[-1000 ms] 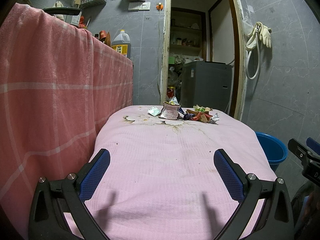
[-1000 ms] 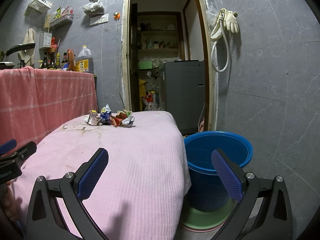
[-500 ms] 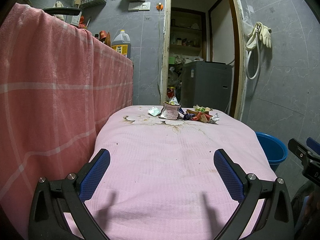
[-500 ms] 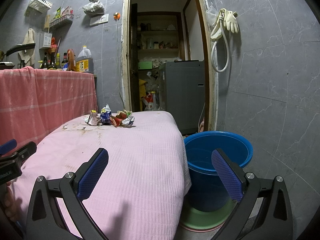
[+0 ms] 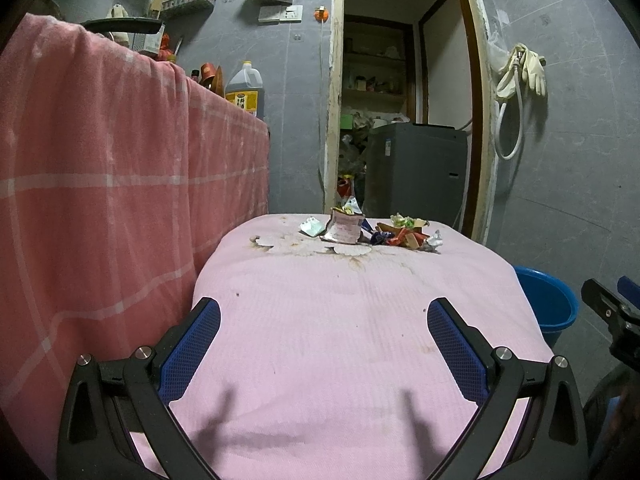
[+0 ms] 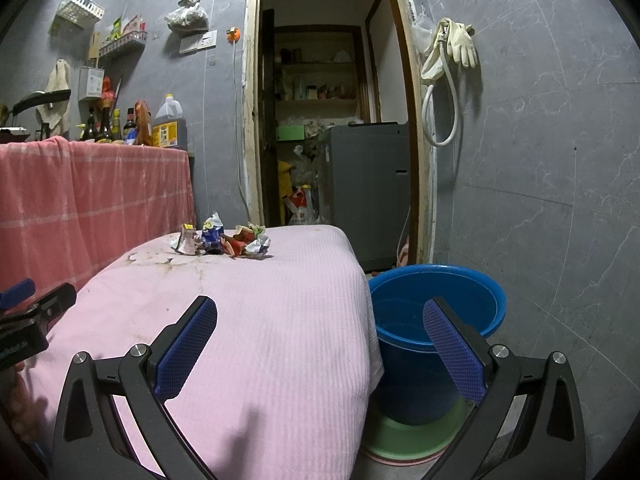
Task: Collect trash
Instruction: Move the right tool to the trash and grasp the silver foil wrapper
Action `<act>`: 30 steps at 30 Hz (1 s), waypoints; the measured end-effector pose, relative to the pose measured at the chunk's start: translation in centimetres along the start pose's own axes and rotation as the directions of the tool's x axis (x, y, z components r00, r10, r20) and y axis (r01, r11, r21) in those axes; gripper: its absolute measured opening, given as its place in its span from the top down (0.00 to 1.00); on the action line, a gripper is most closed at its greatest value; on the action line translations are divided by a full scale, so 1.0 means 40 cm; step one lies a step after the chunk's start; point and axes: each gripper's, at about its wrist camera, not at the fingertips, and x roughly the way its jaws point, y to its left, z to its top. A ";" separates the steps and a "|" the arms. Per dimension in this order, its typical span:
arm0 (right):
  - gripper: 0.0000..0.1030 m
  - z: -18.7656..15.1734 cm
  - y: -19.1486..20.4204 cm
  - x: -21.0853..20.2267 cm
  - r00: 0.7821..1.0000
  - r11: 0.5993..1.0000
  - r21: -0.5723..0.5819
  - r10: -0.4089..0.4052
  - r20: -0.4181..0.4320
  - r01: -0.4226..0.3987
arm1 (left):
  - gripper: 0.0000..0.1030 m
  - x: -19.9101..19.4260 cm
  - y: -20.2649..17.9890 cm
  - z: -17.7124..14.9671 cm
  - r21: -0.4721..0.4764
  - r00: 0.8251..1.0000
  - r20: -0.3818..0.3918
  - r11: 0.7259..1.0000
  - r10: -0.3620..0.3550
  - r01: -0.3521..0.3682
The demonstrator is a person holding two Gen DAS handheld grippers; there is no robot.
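A heap of crumpled wrappers and paper trash [image 5: 372, 230] lies at the far end of a table under a pink cloth [image 5: 340, 320]; it also shows in the right wrist view [image 6: 224, 240]. A blue bucket [image 6: 436, 312] stands on the floor right of the table, also in the left wrist view [image 5: 546, 304]. My left gripper [image 5: 324, 316] is open and empty over the near part of the table. My right gripper [image 6: 320, 320] is open and empty, over the table's right edge and the bucket.
A counter draped in a red checked cloth [image 5: 120, 184] stands along the left, with bottles [image 6: 168, 124] on top. A doorway with a grey appliance [image 5: 416, 168] is beyond the table. Grey tiled wall [image 6: 540, 160] at right, gloves and hose [image 6: 448, 52] hanging.
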 end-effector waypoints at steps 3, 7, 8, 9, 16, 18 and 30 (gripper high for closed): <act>0.00 0.010 0.008 0.002 1.000 1.000 0.001 0.004 0.002 -0.004 | 0.02 0.010 -0.001 0.010 0.003 1.000 0.006 1.000 0.007 -0.007; 0.00 0.043 0.015 0.017 1.000 1.000 0.004 0.021 0.022 -0.021 | 0.01 0.022 -0.008 0.038 0.017 0.999 0.034 1.000 0.013 -0.013; 0.00 0.053 0.016 0.022 0.999 1.000 0.003 0.027 0.033 -0.027 | 0.01 0.026 -0.010 0.049 0.020 0.999 0.044 1.000 0.013 -0.014; 0.00 0.064 0.018 0.026 0.999 1.000 0.002 0.031 0.042 -0.031 | 0.02 0.031 -0.011 0.058 0.020 0.999 0.049 1.000 0.014 -0.015; 0.00 0.148 0.035 0.063 0.990 0.997 -0.027 0.071 0.122 -0.068 | 0.01 0.078 -0.008 0.128 -0.006 0.997 0.081 1.000 0.010 -0.009; 0.00 0.176 0.037 0.080 0.986 0.996 -0.039 0.089 0.142 -0.084 | 0.01 0.095 -0.008 0.149 -0.005 0.995 0.094 1.000 0.012 -0.011; 0.00 0.285 0.066 0.271 0.973 0.979 -0.121 0.182 0.143 -0.165 | 0.02 0.257 0.023 0.216 -0.020 1.000 0.018 1.000 0.004 -0.004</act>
